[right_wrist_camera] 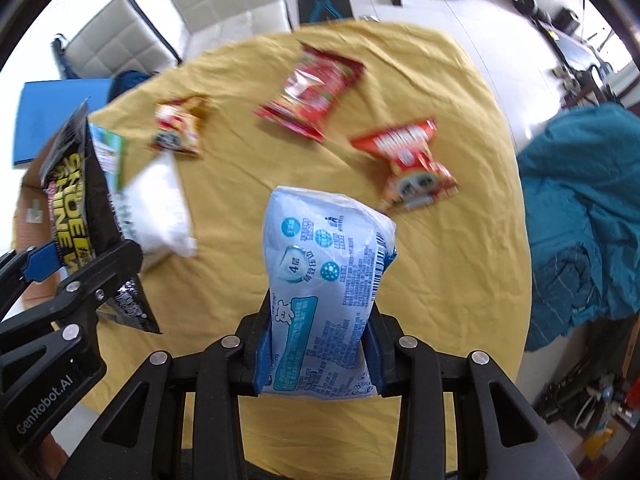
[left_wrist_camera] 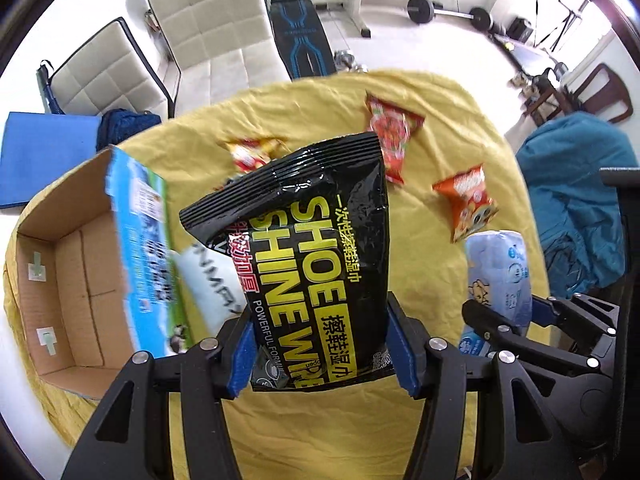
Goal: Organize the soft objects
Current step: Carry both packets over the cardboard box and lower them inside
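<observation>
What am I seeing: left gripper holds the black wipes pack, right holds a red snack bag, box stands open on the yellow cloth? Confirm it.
One thing is wrong: the right gripper holds a pale blue tissue pack, not a red snack bag, as the right wrist view shows. The left gripper does hold the black wipes pack, and the box stands open on the yellow cloth.

Bright white floor, two cream chairs [left_wrist_camera: 208, 28], a barbell [left_wrist_camera: 448, 10], a teal blanket [right_wrist_camera: 580, 208].

black pack [left_wrist_camera: 320, 264] between the left gripper's [left_wrist_camera: 320, 354] fingers: we read "SHOE SHINE WIPE", "POWERFUL FORMULA", Chinese characters | pale blue pack [right_wrist_camera: 324, 300] between the right gripper's [right_wrist_camera: 318, 354] fingers: we read "4" in a round badge, small print illegible | left gripper body: "GenRobot.AI"
</observation>
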The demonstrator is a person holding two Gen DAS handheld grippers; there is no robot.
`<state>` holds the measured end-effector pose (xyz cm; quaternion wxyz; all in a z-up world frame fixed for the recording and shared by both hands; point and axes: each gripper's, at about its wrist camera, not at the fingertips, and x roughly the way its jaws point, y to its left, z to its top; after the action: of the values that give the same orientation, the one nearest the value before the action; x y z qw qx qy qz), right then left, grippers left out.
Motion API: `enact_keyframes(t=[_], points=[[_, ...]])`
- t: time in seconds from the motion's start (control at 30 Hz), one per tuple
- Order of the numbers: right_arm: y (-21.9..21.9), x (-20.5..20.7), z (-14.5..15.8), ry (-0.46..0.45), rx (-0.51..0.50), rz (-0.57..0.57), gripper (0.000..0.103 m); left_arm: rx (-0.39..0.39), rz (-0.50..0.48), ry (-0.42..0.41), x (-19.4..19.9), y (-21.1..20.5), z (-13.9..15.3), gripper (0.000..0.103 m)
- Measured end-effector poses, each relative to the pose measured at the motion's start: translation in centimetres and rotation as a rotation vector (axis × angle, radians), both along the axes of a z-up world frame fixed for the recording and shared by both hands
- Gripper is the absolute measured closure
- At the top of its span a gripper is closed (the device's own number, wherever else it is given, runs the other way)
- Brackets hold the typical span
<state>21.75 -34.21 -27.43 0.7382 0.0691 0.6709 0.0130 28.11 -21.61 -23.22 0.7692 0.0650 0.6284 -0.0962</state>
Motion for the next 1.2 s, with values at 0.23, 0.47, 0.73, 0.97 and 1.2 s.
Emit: enact_keyframes(t=[0.23, 0.47, 0.73, 0.97, 1.2], points=[[5.7, 1.4, 5.6, -0.093, 0.037, 0.07, 0.063, -0.072, 0.019, -0.04, -0.4, 5.0, 3.1, 0.049], [14.8, 3.6, 8.2, -0.13, 0.066, 0.156, 0.063, -0.124, 0.037, -0.03, 0.7, 13.6, 5.8, 0.049], [26.8, 7.8, 5.1, -0.079, 0.138, 0.262, 0.063, -0.148, 0.093, 0.013, 4.2, 25.7, 4.2, 0.049], [35.2, 11.9, -0.5, -0.002, 0.118, 0.353, 0.063, -0.157, 0.129, 0.112, 7.9, 33.0, -0.7, 0.049], [39.4, 14.4, -5.4, 0.058, 0.051, 0.366, 0.061, -0.246, 0.126, 0.318, 11.2, 35.3, -8.3, 0.049]])
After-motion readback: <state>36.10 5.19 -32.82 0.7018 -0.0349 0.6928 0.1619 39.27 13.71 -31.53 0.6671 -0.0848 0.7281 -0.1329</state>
